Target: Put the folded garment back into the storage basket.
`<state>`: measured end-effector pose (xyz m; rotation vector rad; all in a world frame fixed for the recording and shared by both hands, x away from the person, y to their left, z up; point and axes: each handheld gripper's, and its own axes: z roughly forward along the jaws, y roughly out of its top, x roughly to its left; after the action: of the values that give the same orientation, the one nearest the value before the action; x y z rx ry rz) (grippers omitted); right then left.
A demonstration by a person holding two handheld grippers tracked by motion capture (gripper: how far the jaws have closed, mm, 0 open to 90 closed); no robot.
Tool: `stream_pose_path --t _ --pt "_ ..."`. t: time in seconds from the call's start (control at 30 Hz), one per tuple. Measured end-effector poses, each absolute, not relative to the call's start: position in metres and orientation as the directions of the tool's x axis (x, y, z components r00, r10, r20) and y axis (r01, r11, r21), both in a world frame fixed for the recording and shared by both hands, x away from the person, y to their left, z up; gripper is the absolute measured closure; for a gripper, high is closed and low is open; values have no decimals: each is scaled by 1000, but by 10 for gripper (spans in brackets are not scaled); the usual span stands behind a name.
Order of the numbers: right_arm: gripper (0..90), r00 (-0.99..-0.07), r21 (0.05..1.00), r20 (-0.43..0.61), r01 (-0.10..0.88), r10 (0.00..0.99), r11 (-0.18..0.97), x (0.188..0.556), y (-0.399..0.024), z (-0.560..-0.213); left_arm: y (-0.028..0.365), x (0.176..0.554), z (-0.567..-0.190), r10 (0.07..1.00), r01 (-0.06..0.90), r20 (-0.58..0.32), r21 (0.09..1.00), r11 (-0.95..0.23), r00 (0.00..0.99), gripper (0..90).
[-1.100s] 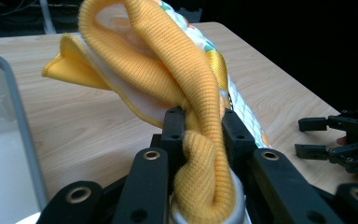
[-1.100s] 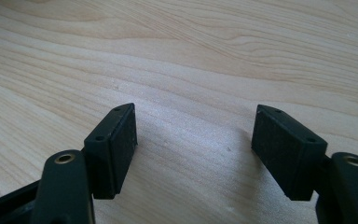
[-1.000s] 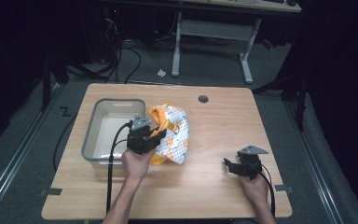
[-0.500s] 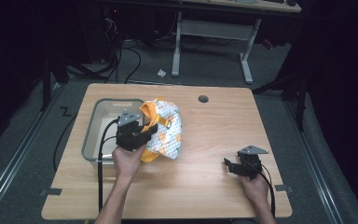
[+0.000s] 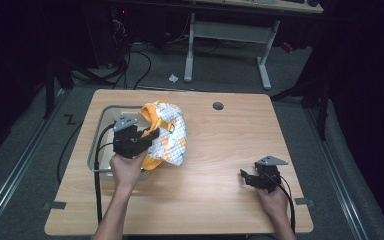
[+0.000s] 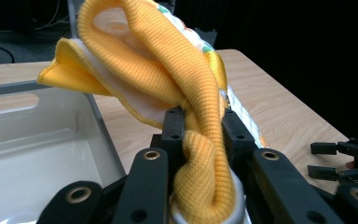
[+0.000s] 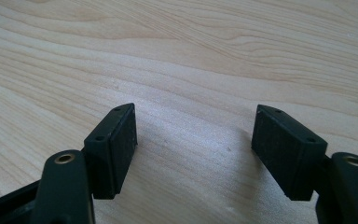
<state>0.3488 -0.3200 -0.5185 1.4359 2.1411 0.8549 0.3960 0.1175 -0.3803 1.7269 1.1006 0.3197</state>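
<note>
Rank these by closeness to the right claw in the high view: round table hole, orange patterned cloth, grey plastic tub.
1. Orange patterned cloth, to the right claw's left.
2. Round table hole, at the far edge.
3. Grey plastic tub, far left.

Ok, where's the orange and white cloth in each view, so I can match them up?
High view: the cloth sits left of centre, beside the grey tub, clamped by the left gripper.
Left gripper view: cloth at centre, its orange knit edge pinched between the jaws, tub at lower left.
Right gripper view: not in it; bare table between open jaws.
Shared landmark: the wooden table.
</note>
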Motion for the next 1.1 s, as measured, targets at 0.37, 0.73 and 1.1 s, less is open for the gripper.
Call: stream_pose_path --t 0.37,0.73,1.1 --pt "313 -377 692 -8 666 926 277 349 -320 -519 137 397 -376 793 518 -290 854 -37 536 750" --pt "313 -376 692 -8 667 926 276 349 -320 -519 153 396 -370 807 506 -285 862 -20 517 750" --pt "313 -376 692 -8 666 926 276 349 -320 -519 176 395 -370 821 510 -292 860 1 490 750"
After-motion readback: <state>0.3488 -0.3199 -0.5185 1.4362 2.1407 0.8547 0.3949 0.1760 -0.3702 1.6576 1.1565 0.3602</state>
